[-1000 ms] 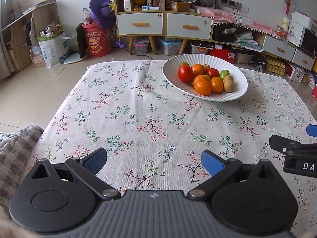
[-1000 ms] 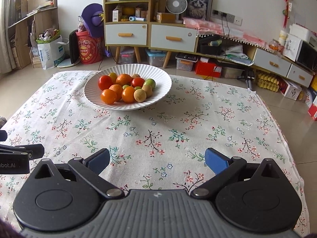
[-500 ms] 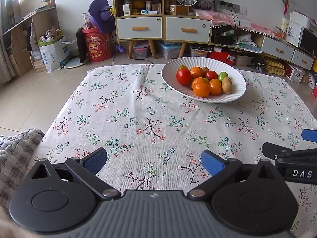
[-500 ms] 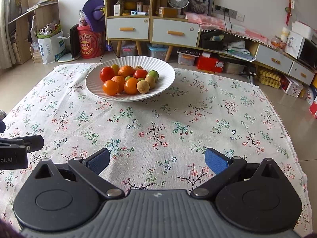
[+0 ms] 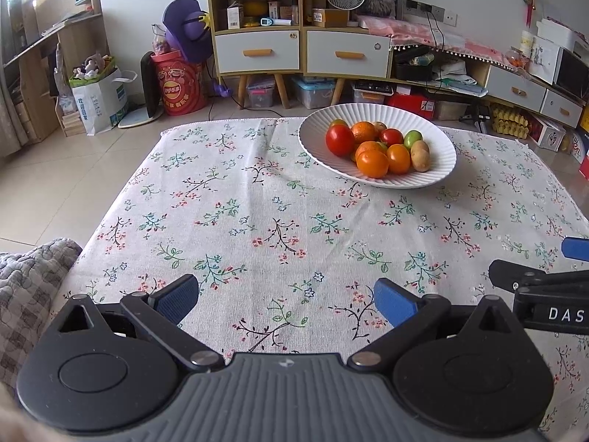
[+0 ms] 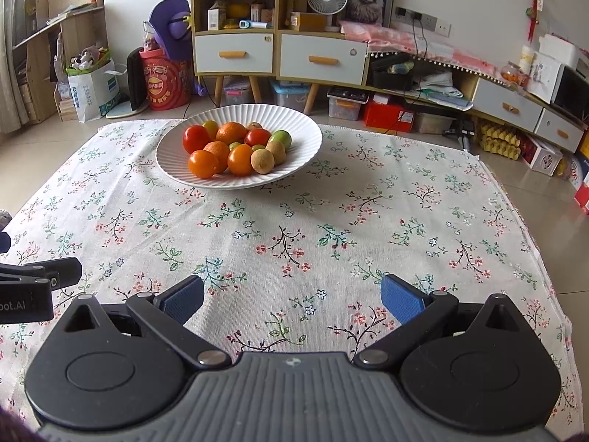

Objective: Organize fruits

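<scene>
A white ribbed bowl (image 5: pixel 316 147) (image 6: pixel 305 147) sits at the far side of the flowered tablecloth (image 5: pixel 239 221) (image 6: pixel 368 221). It holds several fruits: oranges (image 5: pixel 371 164) (image 6: pixel 202 164), red tomatoes (image 5: pixel 339 140) (image 6: pixel 195 138), a green fruit (image 5: pixel 412 139) (image 6: pixel 281 138) and brownish ones (image 5: pixel 420 155) (image 6: pixel 262 161). My left gripper (image 5: pixel 287 300) hovers open over the cloth's near side, nothing between its blue pads. My right gripper (image 6: pixel 292 300) is likewise open and holds nothing, well short of the bowl. Each gripper's side shows at the edge of the other's view.
Beyond the table stand a drawer cabinet (image 5: pixel 302 51) (image 6: pixel 279 55), a red bucket (image 5: pixel 180 88) (image 6: pixel 165 84), a white bag (image 5: pixel 99 99) and low shelves on the right (image 6: pixel 515 103). A grey checked cushion (image 5: pixel 25 287) lies at the table's left edge.
Both grippers have drawn back and tilted slightly downward, so the bowl sits lower in each view. Both stay open; the fruits have not moved.
</scene>
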Demonstrator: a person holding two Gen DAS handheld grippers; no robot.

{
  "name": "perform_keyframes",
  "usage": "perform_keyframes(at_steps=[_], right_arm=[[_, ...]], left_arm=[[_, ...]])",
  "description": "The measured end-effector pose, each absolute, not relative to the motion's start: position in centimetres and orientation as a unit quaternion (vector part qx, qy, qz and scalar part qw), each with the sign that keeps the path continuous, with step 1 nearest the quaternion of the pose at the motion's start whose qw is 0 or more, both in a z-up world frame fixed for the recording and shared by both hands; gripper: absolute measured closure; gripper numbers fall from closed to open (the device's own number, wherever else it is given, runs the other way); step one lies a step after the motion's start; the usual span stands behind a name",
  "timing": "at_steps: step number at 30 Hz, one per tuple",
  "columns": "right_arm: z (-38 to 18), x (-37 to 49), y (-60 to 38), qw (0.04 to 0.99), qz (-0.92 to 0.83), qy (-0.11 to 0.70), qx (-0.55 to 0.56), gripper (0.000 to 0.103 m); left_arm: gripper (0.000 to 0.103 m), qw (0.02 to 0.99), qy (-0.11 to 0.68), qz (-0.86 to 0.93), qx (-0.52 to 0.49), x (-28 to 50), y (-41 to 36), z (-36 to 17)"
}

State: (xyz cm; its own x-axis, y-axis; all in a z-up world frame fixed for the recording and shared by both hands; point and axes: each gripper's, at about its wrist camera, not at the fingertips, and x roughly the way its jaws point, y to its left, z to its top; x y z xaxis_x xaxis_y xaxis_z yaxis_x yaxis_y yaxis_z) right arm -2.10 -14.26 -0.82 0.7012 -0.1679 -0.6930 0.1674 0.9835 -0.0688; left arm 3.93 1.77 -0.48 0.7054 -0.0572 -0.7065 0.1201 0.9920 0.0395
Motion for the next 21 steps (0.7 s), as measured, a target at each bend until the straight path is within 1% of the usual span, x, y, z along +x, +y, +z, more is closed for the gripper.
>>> perform_keyframes(at_steps=[21], right_arm=[[-0.87, -2.17, -14.43, 0.922, -0.094, 0.375, 0.005, 0.001]], left_arm=[[0.0, 0.922, 0.381, -0.05, 0.042, 3.85, 1.62, -0.52]])
